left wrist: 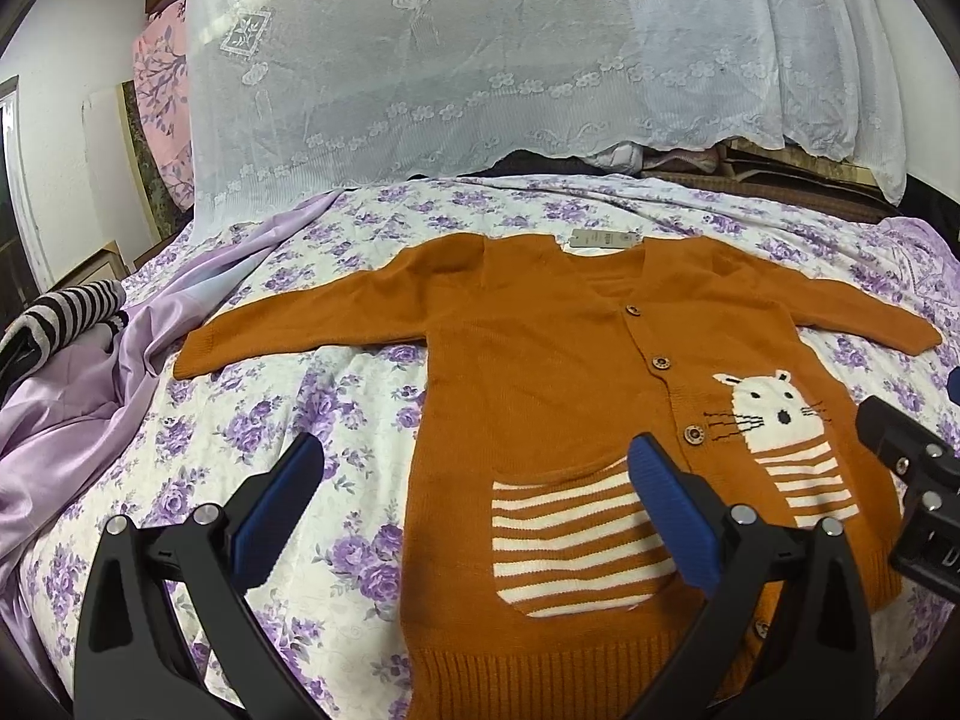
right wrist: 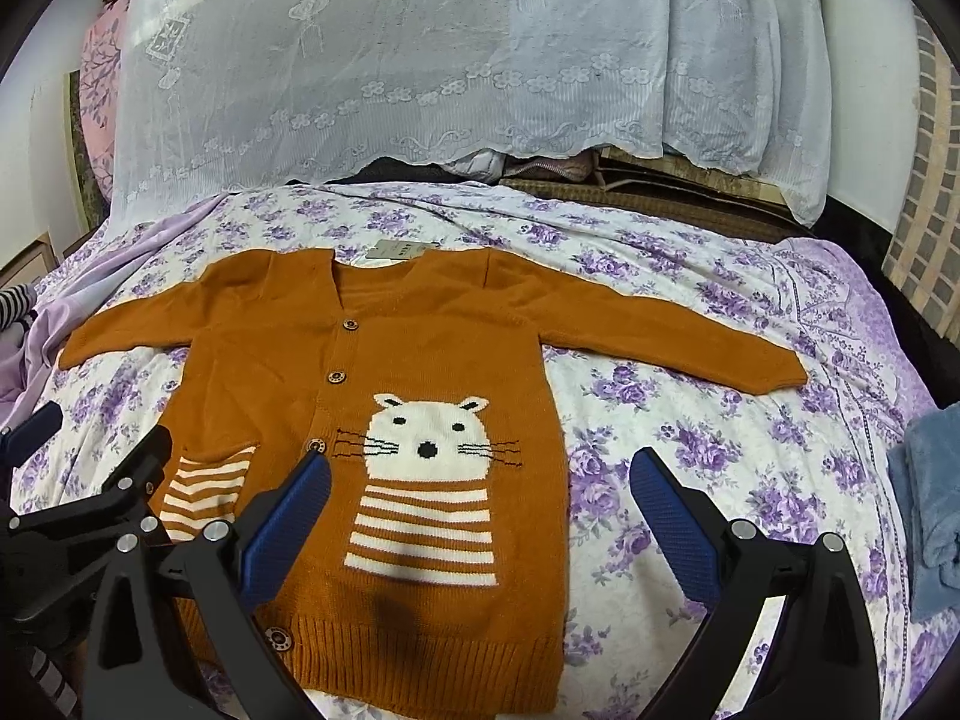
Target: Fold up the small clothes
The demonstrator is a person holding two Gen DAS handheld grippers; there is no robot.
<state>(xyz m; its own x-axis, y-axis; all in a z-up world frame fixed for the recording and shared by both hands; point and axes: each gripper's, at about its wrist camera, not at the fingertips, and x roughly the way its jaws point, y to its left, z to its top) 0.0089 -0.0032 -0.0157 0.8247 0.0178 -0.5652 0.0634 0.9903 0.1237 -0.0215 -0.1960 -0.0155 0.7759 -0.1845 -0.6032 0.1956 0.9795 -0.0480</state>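
A small orange knitted cardigan [left wrist: 540, 360] lies flat, face up, on a purple-flowered bed sheet [left wrist: 240, 432], both sleeves spread out. It has wooden buttons, a white cat motif [right wrist: 429, 438] and a striped pocket [left wrist: 570, 534]. It also shows in the right wrist view [right wrist: 432, 348]. My left gripper [left wrist: 474, 474] is open and empty, over the cardigan's lower left edge. My right gripper [right wrist: 480, 480] is open and empty, over its lower right edge. The right gripper shows at the right edge of the left wrist view [left wrist: 906, 462].
A white lace cloth [left wrist: 480, 60] hangs behind the bed. Lilac satin fabric [left wrist: 90, 390] and a striped garment [left wrist: 66, 312] lie at the left. A blue fluffy cloth [right wrist: 930, 510] lies at the right edge. A paper tag [left wrist: 603, 238] sits at the collar.
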